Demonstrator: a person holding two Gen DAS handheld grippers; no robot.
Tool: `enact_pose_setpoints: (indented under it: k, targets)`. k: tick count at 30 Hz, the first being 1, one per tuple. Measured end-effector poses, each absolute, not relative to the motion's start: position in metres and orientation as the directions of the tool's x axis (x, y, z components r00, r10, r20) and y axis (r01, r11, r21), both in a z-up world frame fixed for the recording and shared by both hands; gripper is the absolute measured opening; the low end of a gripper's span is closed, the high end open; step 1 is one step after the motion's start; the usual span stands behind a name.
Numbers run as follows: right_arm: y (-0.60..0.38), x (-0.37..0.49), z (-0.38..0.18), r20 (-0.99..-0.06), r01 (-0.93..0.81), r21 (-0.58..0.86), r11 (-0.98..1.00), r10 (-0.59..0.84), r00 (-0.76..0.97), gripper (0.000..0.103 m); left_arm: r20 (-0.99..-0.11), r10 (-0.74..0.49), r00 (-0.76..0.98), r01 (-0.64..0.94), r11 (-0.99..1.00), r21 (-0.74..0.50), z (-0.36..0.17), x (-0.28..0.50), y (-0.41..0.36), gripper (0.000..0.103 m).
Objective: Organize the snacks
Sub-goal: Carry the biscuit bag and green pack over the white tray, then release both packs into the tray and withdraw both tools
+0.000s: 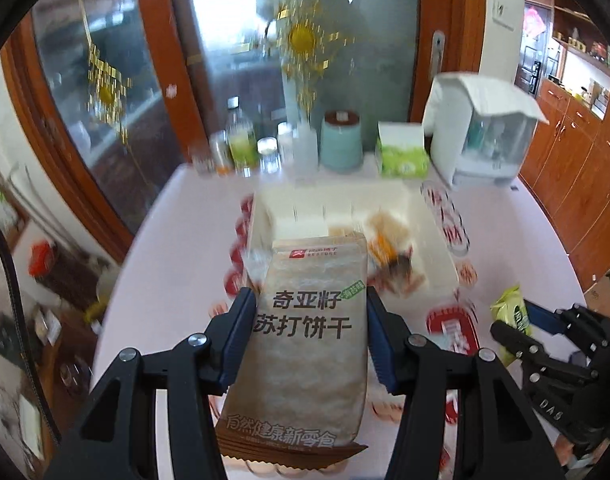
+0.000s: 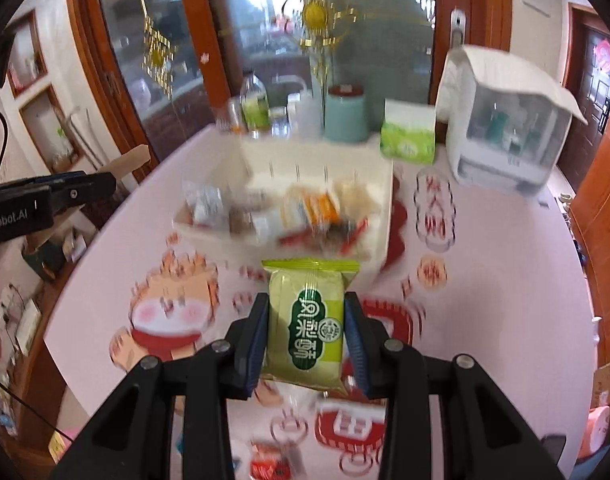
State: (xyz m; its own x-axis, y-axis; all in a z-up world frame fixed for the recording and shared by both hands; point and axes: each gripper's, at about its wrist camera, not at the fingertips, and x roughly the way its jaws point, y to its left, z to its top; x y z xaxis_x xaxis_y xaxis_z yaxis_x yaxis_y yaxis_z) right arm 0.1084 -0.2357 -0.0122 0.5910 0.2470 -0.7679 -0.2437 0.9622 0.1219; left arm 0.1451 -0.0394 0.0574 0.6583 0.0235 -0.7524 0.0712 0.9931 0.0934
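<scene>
Left hand-held gripper (image 1: 309, 336) pinching a beige cracker packet (image 1: 305, 340), raised above the pink worktop (image 1: 173, 248) before a cream snack box (image 1: 429, 236). Right hand-held gripper (image 2: 305, 336) pinching a green pastry packet (image 2: 305, 320), likewise raised near the box.

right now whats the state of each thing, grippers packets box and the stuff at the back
left gripper: shut on the brown cracker packet, held off the table
right gripper: shut on the green snack packet, held off the table
white box: open-topped, partly filled with snacks
tissue pack: upright behind the box
teal canister: upright, lid on
white cabinet: lid flipped up
</scene>
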Motion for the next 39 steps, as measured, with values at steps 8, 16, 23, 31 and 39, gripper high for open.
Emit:
enact_pose_setpoints:
  k: [8, 16, 23, 31, 39]
  targets:
    - [-0.24, 0.175, 0.052, -0.69, -0.165, 0.149, 0.975, 0.222, 0.689, 0.037, -0.689, -0.01, 0.725, 0.146, 0.979, 0.139, 0.104, 0.221, -0.046, 0.052]
    - [-0.234, 0.253, 0.048, -0.717, -0.05, 0.201, 0.978, 0.182, 0.673, 0.037, -0.755, -0.102, 0.648, 0.204, 0.978, 0.043, 0.063, 0.308, -0.036, 0.052]
    - [-0.217, 0.292, -0.002, -0.798, 0.021, 0.204, 0.979, 0.154, 0.583, 0.038, -0.808, -0.136, 0.573, 0.217, 0.976, -0.01, 0.001, 0.349, -0.027, 0.053]
    - [-0.212, 0.29, -0.023, -0.823, 0.054, 0.189, 0.98, 0.128, 0.554, 0.049, -0.843, -0.174, 0.509, 0.175, 0.98, -0.097, -0.038, 0.369, -0.012, 0.087]
    - [-0.213, 0.267, -0.014, -0.821, 0.052, 0.167, 0.985, 0.11, 0.56, 0.05, -0.814, -0.171, 0.556, 0.19, 0.979, -0.076, -0.028, 0.353, -0.016, 0.087]
